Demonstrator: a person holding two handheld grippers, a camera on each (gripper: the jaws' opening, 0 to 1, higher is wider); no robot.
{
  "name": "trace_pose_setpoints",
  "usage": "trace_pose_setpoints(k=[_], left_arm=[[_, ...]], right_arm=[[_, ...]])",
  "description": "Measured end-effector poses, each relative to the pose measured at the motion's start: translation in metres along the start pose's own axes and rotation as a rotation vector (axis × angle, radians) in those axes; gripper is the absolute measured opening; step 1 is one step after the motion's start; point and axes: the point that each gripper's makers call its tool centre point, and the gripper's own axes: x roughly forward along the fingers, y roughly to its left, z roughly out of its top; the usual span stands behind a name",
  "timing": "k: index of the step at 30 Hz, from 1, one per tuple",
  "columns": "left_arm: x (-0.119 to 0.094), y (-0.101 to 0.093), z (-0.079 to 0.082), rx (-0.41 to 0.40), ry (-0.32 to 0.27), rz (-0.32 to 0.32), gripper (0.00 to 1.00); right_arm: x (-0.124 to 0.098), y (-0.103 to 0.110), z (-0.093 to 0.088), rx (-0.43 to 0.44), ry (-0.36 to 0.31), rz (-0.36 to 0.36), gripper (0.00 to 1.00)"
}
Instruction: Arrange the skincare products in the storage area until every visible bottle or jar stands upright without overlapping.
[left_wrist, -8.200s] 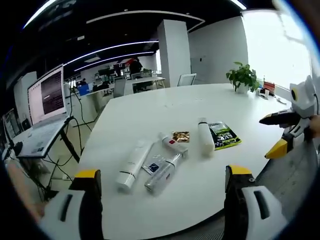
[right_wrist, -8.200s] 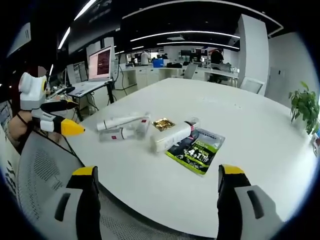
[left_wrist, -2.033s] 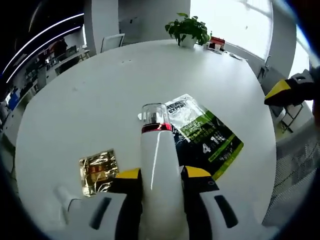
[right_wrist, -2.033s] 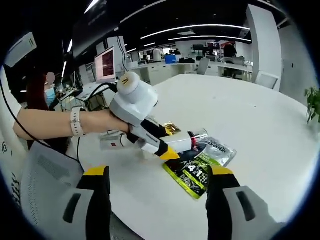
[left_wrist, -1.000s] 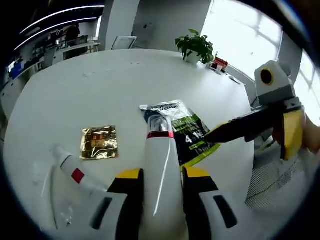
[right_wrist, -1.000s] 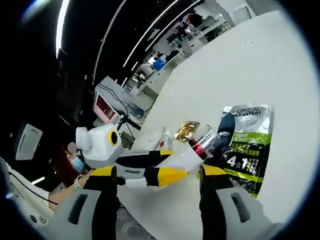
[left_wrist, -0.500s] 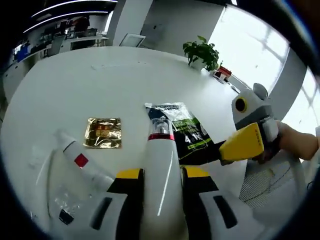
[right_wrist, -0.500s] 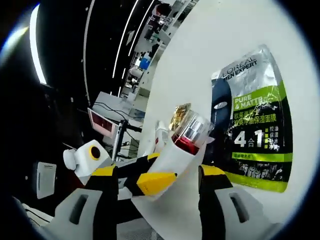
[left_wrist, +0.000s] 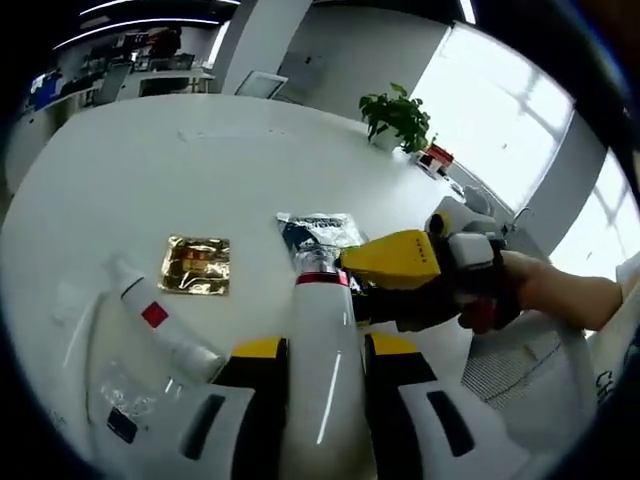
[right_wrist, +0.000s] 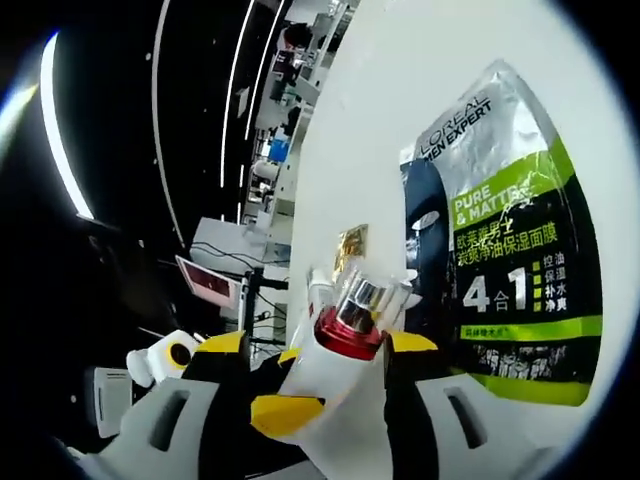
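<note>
Left gripper view: the left gripper (left_wrist: 315, 360) was clamped on the white bottle (left_wrist: 320, 370), both yellow-tipped jaws pressed against its sides. The bottle ran forward between them, its red band and clear cap (left_wrist: 315, 262) pointing away over the white table (left_wrist: 150, 170). The right gripper (left_wrist: 395, 275) came in from the right, held by a hand (left_wrist: 520, 295), its yellow jaw lying just beside the cap. Behind it, the green sachet (left_wrist: 315, 228) lay flat on the table, partly covered. To the left lay the gold packet (left_wrist: 195, 265), and nearer, a white tube (left_wrist: 160, 325) with a red mark, on its side. A clear bottle (left_wrist: 125, 410) lay at the lower left edge. A potted plant (left_wrist: 398, 112) stood far across the table.

Right gripper view: the right gripper (right_wrist: 320, 400) had its jaws narrow around the bottle's neck (right_wrist: 345, 335), the red band and cap sitting right between the tips. Whether they were actually squeezing, I couldn't tell. The left gripper (right_wrist: 235, 395) showed lower left on the bottle's body. The sachet (right_wrist: 510, 270) lay flat to the right, its printed face up. The gold packet (right_wrist: 350, 245) showed just past the cap.
</note>
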Motion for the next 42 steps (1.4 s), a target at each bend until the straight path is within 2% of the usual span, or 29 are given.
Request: trace_pose_setpoints(k=[4,9,14,19,22,26,30,36,38,42], left_arm=[[-0.003,-0.010,0.005,0.009,-0.021,-0.010,0.26],[-0.006,-0.021,0.013,0.078,-0.048,-0.015,0.26],[-0.009,-0.026,0.016,0.192,-0.062,0.018,0.26],[-0.009,-0.029,0.015,0.237,-0.064,0.032,0.26],[-0.008,-0.029,0.013,0.276,-0.050,0.046,0.26],[-0.009,-0.029,0.014,0.276,-0.055,0.043,0.26],[-0.010,-0.029,0.017,0.298,-0.064,0.045,0.26],[-0.014,-0.027,0.019,0.365,-0.063,0.059,0.26],[-0.017,-0.030,0.021,0.363,-0.080,0.032,0.26],[-0.021,-0.033,0.024,0.367,-0.095,-0.001,0.27]], right_arm=[[-0.002,0.002,0.007,0.016,-0.022,0.016,0.45],[-0.004,0.004,0.014,0.050,-0.049,0.034,0.44],[-0.009,0.008,0.021,0.083,-0.071,0.061,0.35],[-0.011,0.017,0.027,0.092,-0.097,0.091,0.31],[-0.011,0.022,0.028,0.064,-0.095,0.094,0.30],[-0.013,0.028,0.029,0.027,-0.101,0.100,0.29],[-0.013,0.037,0.032,-0.067,-0.113,0.101,0.28],[-0.012,0.060,0.028,-0.328,-0.090,0.093,0.28],[-0.012,0.070,0.026,-0.443,-0.075,0.098,0.28],[-0.013,0.080,0.020,-0.532,-0.050,0.116,0.27]])
